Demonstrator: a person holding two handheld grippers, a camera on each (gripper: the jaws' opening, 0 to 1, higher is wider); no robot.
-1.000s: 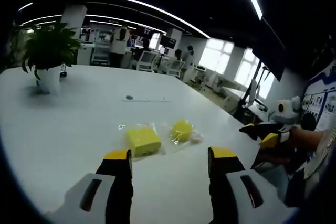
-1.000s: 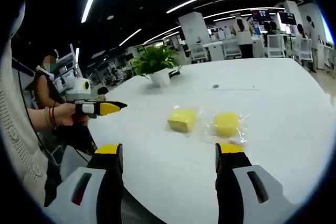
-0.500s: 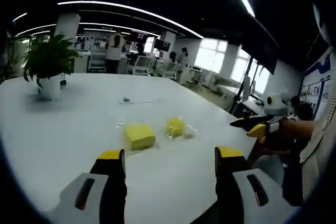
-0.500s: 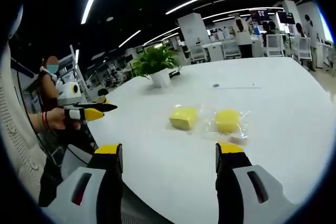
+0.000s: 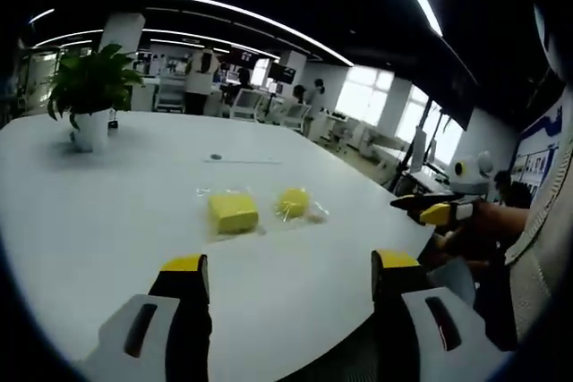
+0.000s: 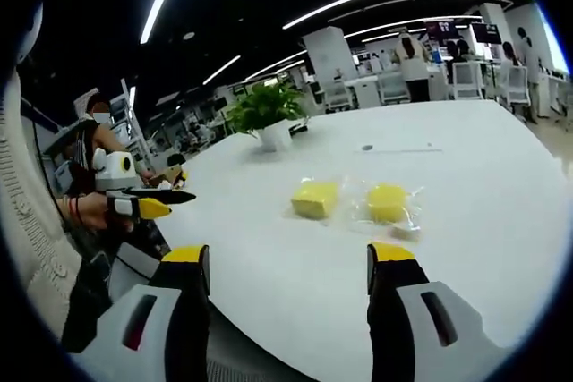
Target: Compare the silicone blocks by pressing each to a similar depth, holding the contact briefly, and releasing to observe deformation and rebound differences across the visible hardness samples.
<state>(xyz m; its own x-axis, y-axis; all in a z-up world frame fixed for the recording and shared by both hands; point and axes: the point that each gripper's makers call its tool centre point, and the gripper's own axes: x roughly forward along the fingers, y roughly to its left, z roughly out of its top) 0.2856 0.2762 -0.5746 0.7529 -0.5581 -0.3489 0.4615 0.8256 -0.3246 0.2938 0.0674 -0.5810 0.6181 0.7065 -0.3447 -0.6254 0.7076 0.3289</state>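
A large white table [image 5: 107,212] holds two yellow silicone blocks, each in clear wrapping, side by side near its middle. The squarer block [image 5: 233,212] lies flat, its long axis running across the left gripper view; the rounder block [image 5: 293,202] sits just beside it. A potted plant [image 5: 89,91] stands well apart, farther back. The left gripper [image 5: 291,270] and right gripper [image 6: 291,261] hang short of the blocks, jaws spread wide, holding nothing.

Ceiling light strips [image 5: 224,6] and bright windows [image 5: 376,100] light a glossy white table [image 5: 98,212]; shadows stay soft, fisheye edges bend, far background blurs.
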